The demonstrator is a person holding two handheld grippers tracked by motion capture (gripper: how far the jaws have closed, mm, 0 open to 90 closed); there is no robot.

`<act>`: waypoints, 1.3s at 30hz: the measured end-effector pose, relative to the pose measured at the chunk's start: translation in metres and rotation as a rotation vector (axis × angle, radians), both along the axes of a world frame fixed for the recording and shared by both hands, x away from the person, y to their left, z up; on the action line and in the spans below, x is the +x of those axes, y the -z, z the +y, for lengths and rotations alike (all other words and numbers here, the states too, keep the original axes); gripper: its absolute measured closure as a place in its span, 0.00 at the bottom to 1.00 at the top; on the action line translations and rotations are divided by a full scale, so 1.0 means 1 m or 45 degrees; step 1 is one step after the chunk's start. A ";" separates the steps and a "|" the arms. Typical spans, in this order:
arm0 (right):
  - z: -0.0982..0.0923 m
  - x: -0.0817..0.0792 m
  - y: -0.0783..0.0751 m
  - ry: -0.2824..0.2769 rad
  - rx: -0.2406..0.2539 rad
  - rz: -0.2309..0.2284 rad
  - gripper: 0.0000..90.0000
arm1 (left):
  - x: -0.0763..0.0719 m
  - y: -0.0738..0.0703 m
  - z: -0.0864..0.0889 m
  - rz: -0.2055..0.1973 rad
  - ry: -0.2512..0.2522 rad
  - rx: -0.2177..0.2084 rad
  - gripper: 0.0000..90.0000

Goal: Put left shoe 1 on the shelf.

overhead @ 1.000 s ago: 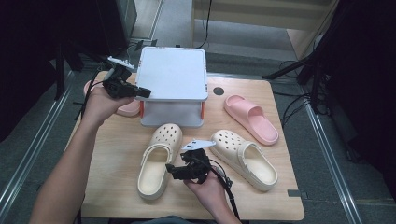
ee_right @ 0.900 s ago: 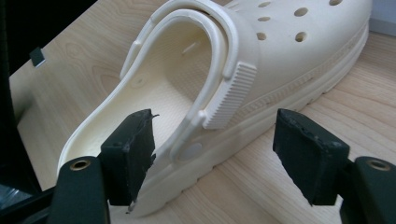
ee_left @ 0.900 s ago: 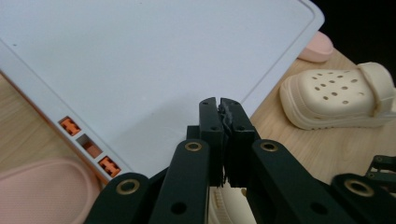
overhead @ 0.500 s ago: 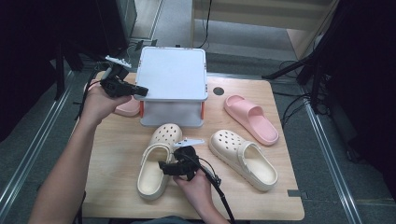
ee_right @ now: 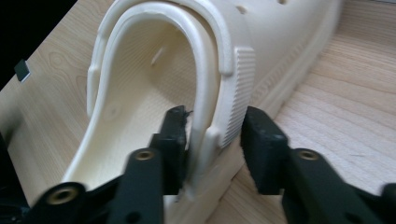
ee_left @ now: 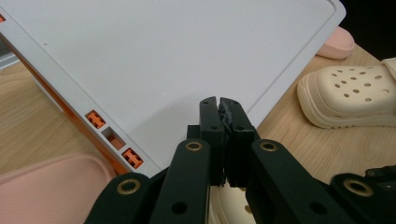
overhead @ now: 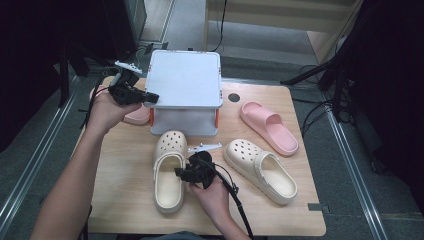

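While your right gripper (overhead: 181, 171) sits low over the near cream clog (overhead: 169, 172), its fingers (ee_right: 175, 135) straddle the clog's side wall at the rim of the opening: one finger is inside the shoe, the other outside against the ribbed strap end. They have just been closing on that wall. In the right gripper view the inner finger looks to be touching the wall, while a thin gap shows at the outer one, so the grip is not yet a firm clamp.

That clog lies on the wooden bench (overhead: 125, 165), toe pointing away from you toward the grey stand (overhead: 186, 80), heel toward your side. Its mate, the second cream clog (overhead: 260, 170), lies to its right, angled and well apart from it. A pink slide (overhead: 267, 127) rests beyond that, near the far right of the bench.

Your left gripper (overhead: 148, 96) is held up at the left edge of the grey stand, and its fingers (ee_left: 211, 122) are pressed together with nothing between them; in the left gripper view they hover over the stand's flat top. Another pink slide (overhead: 134, 116) lies partly hidden beneath your left hand (overhead: 106, 111), just beside the stand's left side.
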State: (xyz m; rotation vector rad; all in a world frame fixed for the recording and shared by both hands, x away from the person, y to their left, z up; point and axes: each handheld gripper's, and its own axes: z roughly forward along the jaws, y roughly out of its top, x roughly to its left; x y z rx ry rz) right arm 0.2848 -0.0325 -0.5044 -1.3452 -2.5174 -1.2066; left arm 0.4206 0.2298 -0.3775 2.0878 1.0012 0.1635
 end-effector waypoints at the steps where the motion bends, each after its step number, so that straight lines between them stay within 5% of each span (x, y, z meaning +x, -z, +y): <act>1: -0.001 0.001 -0.001 0.003 -0.003 0.001 0.76 | 0.000 0.000 0.000 -0.004 -0.002 0.002 0.98; 8: -0.005 0.011 -0.008 0.016 -0.040 -0.032 0.86 | 0.000 0.001 0.000 -0.008 0.002 -0.003 0.98; 22: -0.006 0.036 -0.038 0.039 0.021 -0.061 0.88 | 0.000 0.002 -0.003 -0.023 0.002 -0.015 0.96; 31: 0.003 0.071 -0.050 0.140 0.018 -0.131 0.88 | 0.000 0.002 -0.002 -0.021 0.005 -0.016 0.96; 39: 0.013 0.094 -0.039 0.249 -0.032 -0.173 0.87 | 0.000 0.002 -0.001 -0.022 0.011 -0.018 0.96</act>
